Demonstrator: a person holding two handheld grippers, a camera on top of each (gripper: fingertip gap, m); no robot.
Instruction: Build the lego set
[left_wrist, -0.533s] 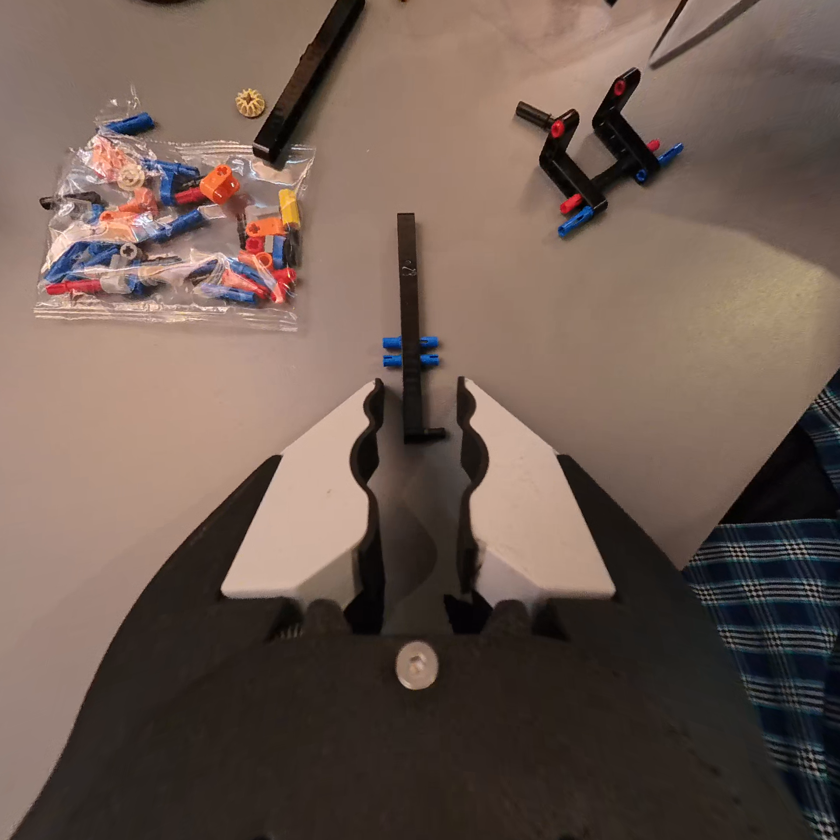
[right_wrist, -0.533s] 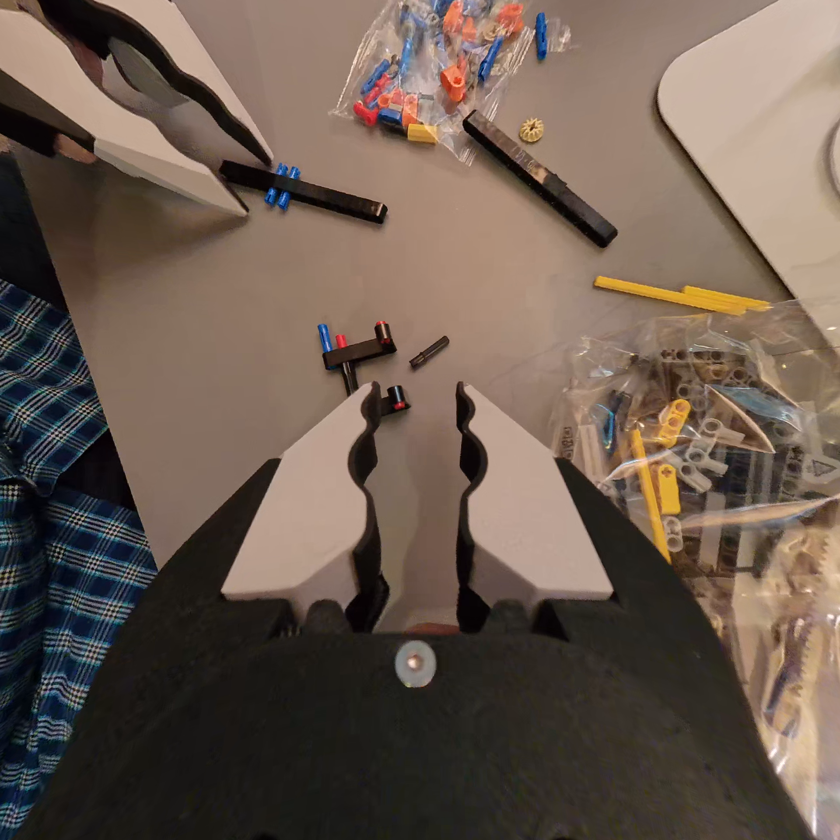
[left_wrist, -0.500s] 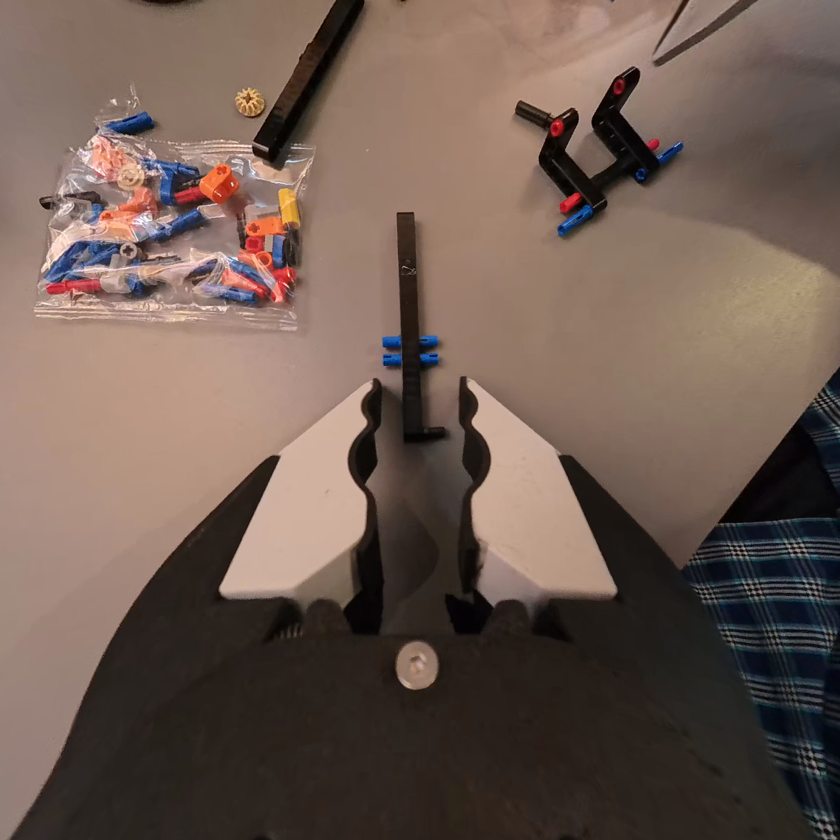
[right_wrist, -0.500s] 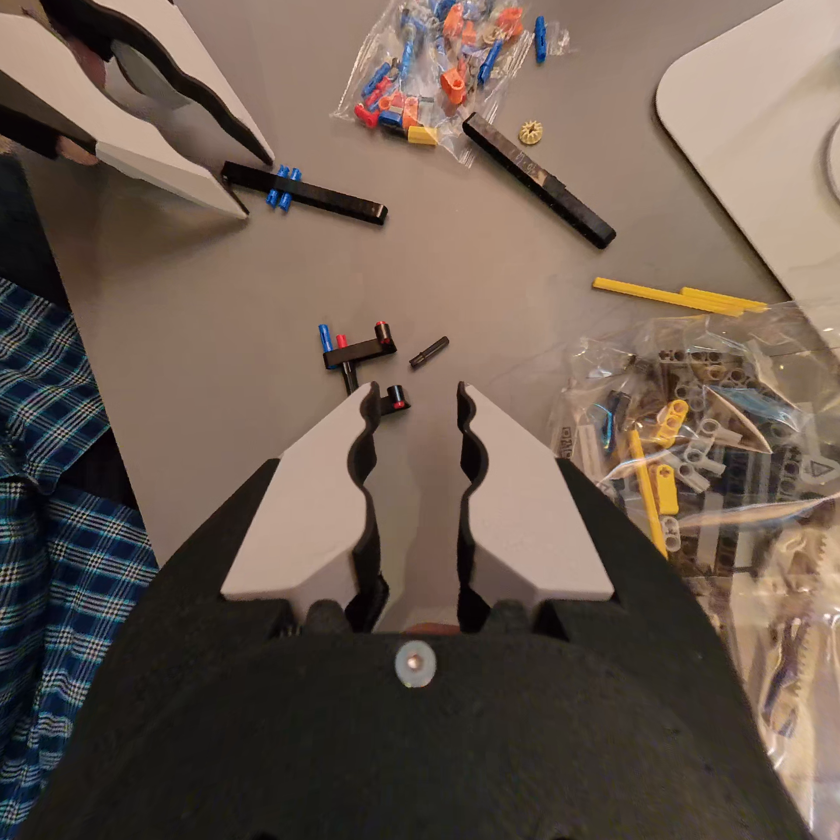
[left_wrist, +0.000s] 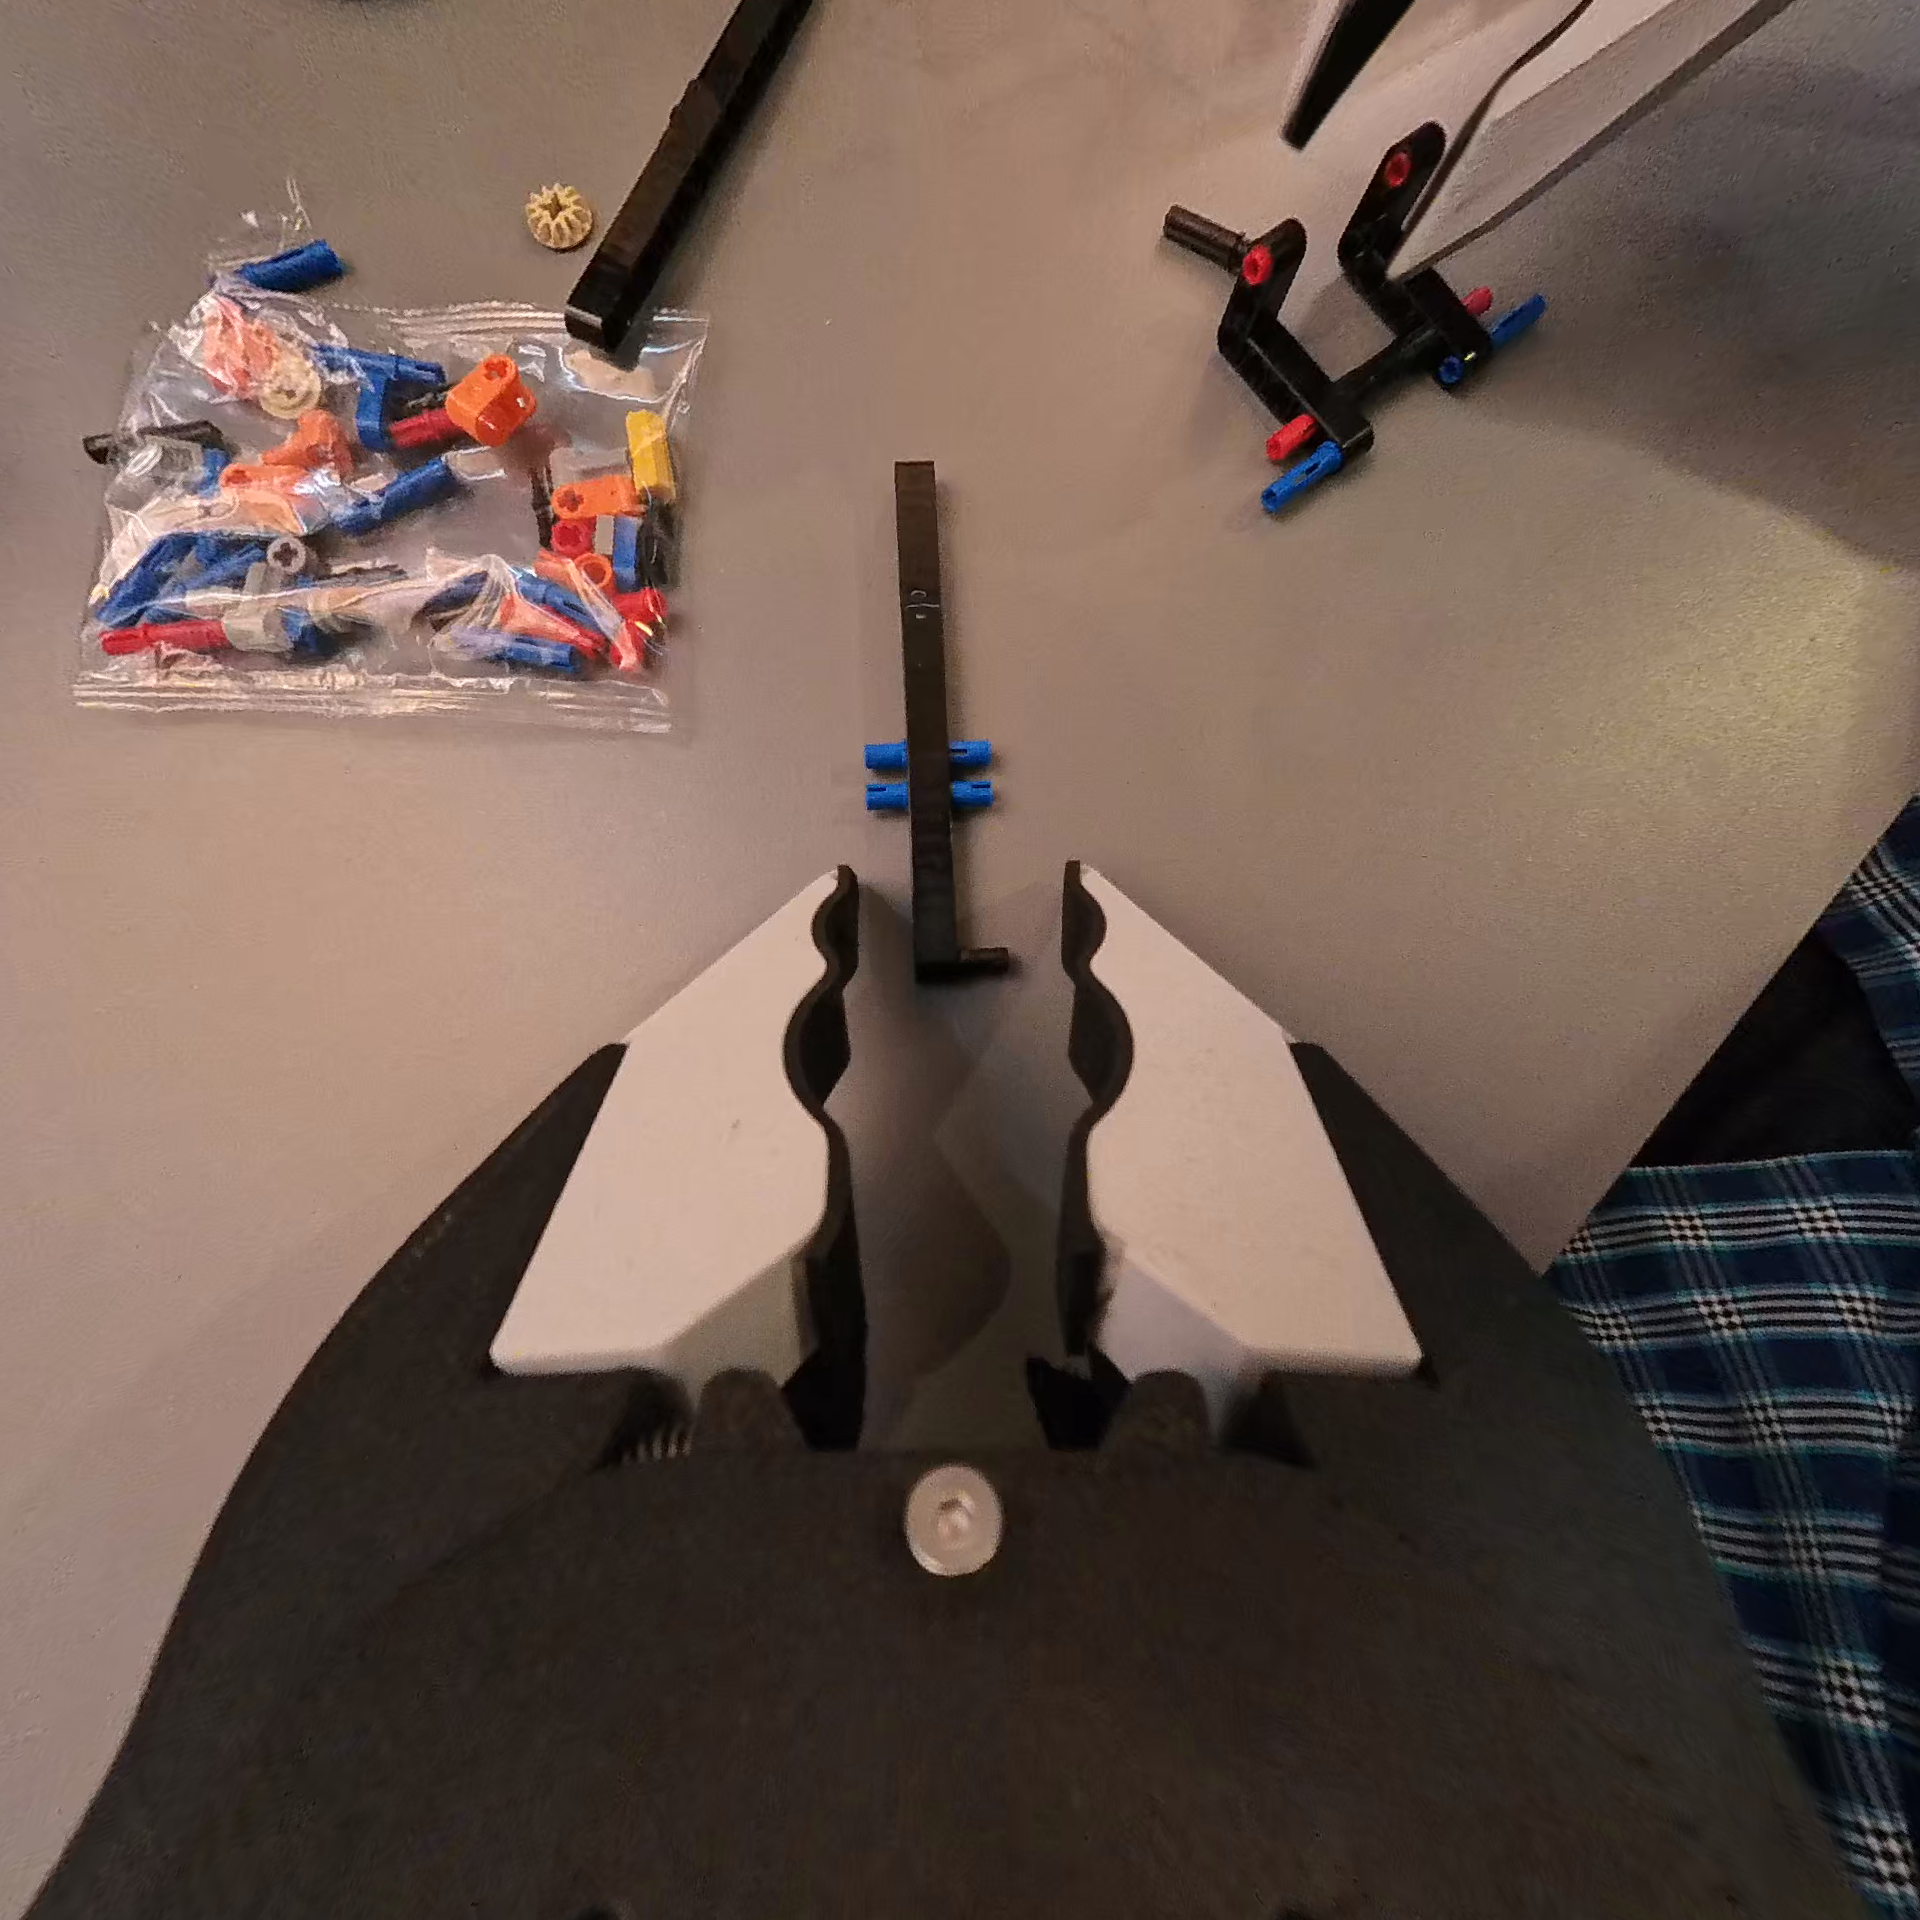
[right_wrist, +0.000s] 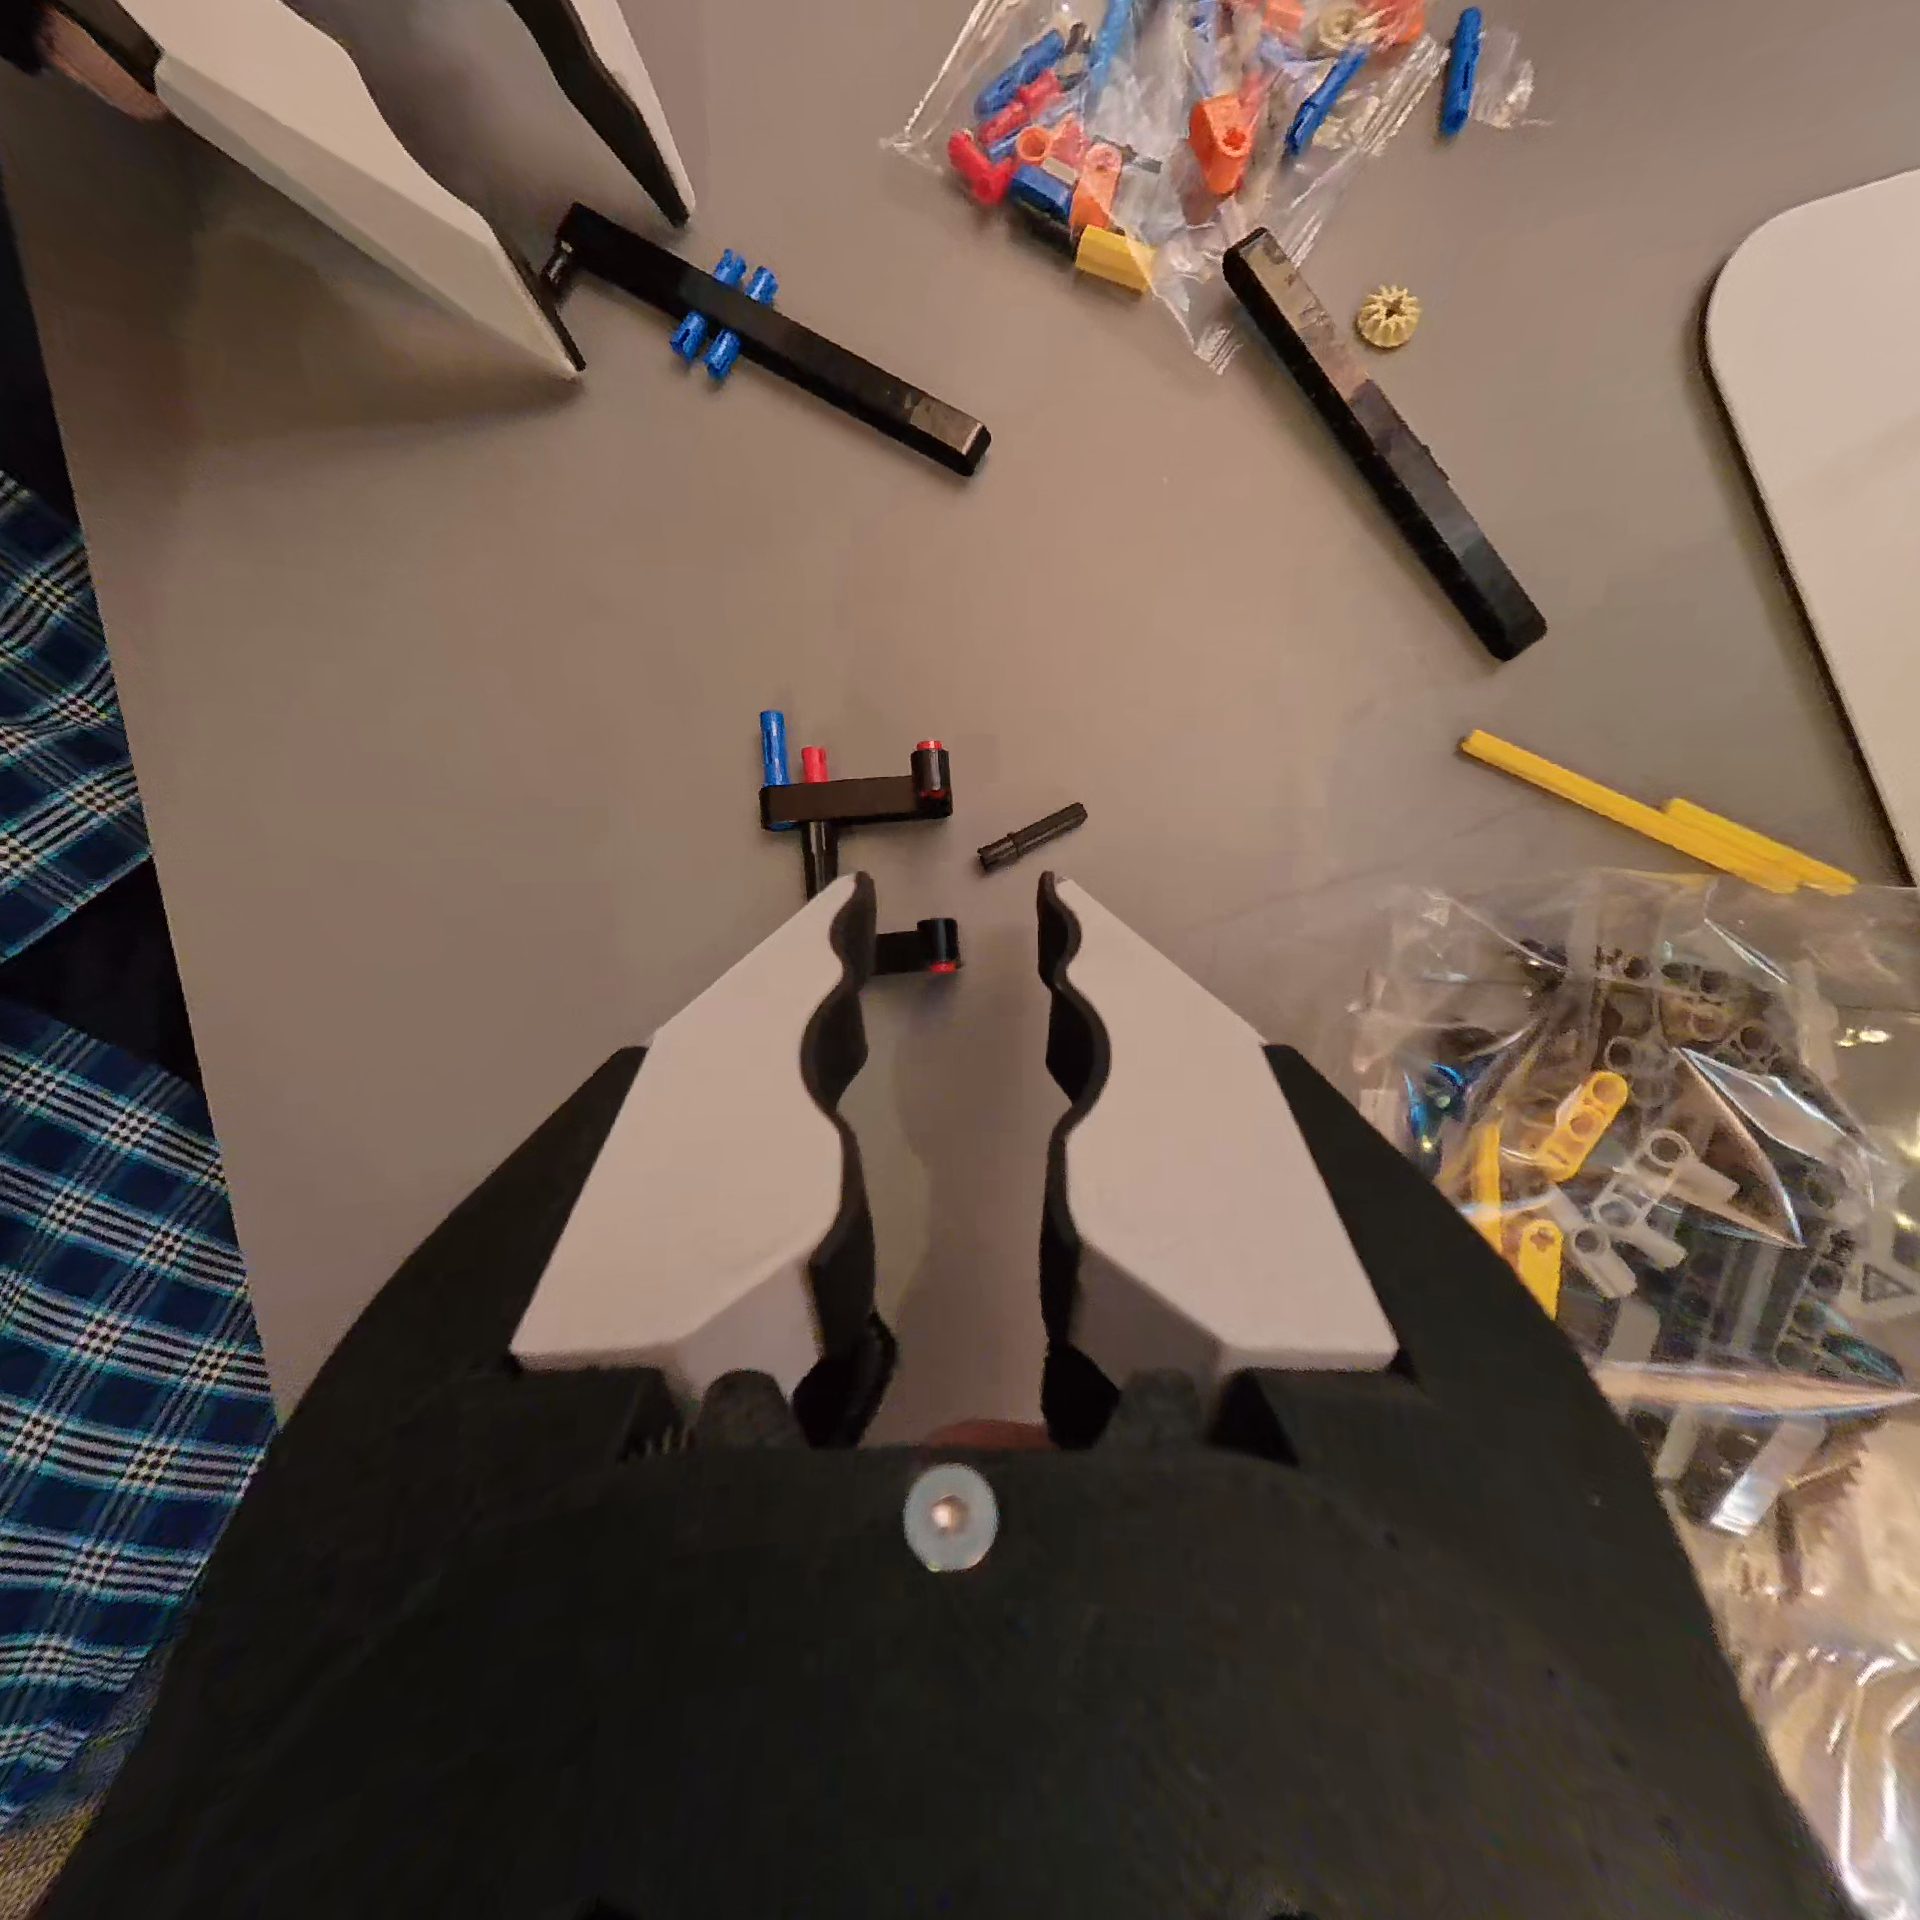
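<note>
A long black beam with two blue pins lies on the grey table, its near end between the tips of my open, empty left gripper. It also shows in the right wrist view. A small black assembly with red and blue pins lies just ahead of my open, empty right gripper; the left finger hides part of it. In the left wrist view the assembly lies at the far right with the right gripper's fingers over it. A loose black pin lies beside it.
A clear bag of small coloured pins lies left. A second black beam and a tan gear lie beyond it. Yellow axles, a larger bag of parts and a white board are right. Plaid cloth borders the table edge. Left tips to right tips: about 15 centimeters. From either gripper's tips it is about 15 centimeters to the tan gear. My left wrist view looks at it from another angle.
The right gripper has moved forward over the small black assembly and now shows in the left wrist view. The left gripper has hardly moved.
</note>
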